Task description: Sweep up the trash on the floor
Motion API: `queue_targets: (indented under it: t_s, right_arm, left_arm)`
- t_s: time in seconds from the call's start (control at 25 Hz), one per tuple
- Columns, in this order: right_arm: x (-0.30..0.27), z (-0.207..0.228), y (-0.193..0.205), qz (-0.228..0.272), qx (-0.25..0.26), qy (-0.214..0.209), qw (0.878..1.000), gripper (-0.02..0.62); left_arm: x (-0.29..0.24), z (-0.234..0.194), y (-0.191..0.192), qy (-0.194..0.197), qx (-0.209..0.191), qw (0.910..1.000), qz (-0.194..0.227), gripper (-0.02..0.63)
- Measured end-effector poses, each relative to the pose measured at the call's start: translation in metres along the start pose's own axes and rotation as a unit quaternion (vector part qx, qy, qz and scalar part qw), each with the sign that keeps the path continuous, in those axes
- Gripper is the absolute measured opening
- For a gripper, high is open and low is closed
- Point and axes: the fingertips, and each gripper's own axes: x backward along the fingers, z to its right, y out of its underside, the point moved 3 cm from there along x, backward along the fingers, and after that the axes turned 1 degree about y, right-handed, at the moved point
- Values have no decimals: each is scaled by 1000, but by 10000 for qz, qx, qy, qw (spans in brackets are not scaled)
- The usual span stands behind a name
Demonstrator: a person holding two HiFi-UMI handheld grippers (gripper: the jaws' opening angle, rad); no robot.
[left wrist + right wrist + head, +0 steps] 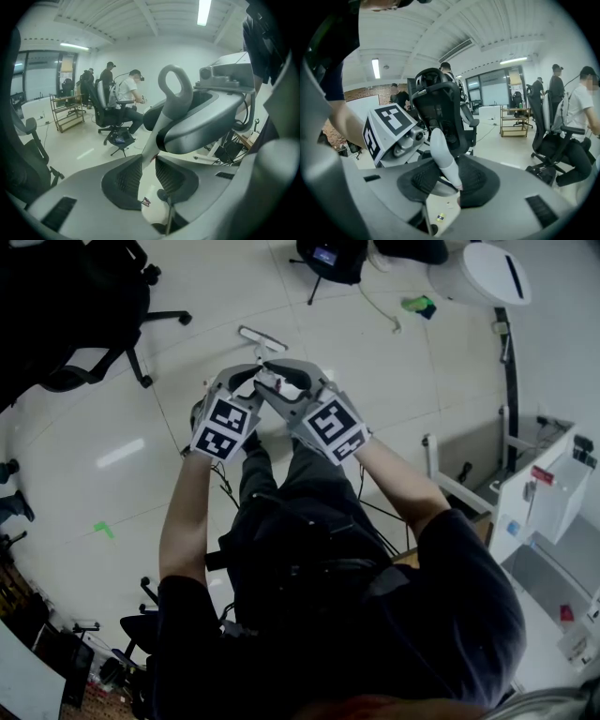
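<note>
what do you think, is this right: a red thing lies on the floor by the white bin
Not red: the thing on the floor by the white bin is green. The head view shows it.

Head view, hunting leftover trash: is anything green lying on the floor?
Yes, a green scrap lies on the pale floor at the left.

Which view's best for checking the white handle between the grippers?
Left gripper view: the white handle rises from between the fingers to its looped end. Right gripper view shows only a short rounded length of it between that gripper's fingers. In the head view the left gripper and right gripper cover nearly all of it.
</note>
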Motion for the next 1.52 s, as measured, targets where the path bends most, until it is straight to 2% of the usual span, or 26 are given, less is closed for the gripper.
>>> queue_targets:
  t_s: [0.24,0.44,0.64,1.16,1.28,1.44,1.52]
  right_arm:
    - [-2,-28,0,-2,-85,-119,9999,146]
    - [-8,-48,-5,-36,-67,-235,9997,146]
    - [-12,-63,-6,-85,-42,-352,9993,146]
    - [-16,-80,-14,-67,74,-572,9983,146]
    - [-18,-73,-18,36,247,-541,9982,144]
    - [-23,-56,-28,199,866,-349,9954,124]
    - [-28,-43,-35,259,991,-266,9944,120]
  left_arm:
    - [23,8,15,-129,-65,9999,-25,95]
    - [43,10,26,-236,45,9997,42,95]
    - [56,9,32,-371,-74,9992,124,95]
    - [75,11,42,-472,45,9987,178,94]
    - [73,7,38,-535,61,9982,251,94]
    - [63,-6,23,-583,-45,9977,334,94]
    - [58,-16,14,-578,-59,9975,395,94]
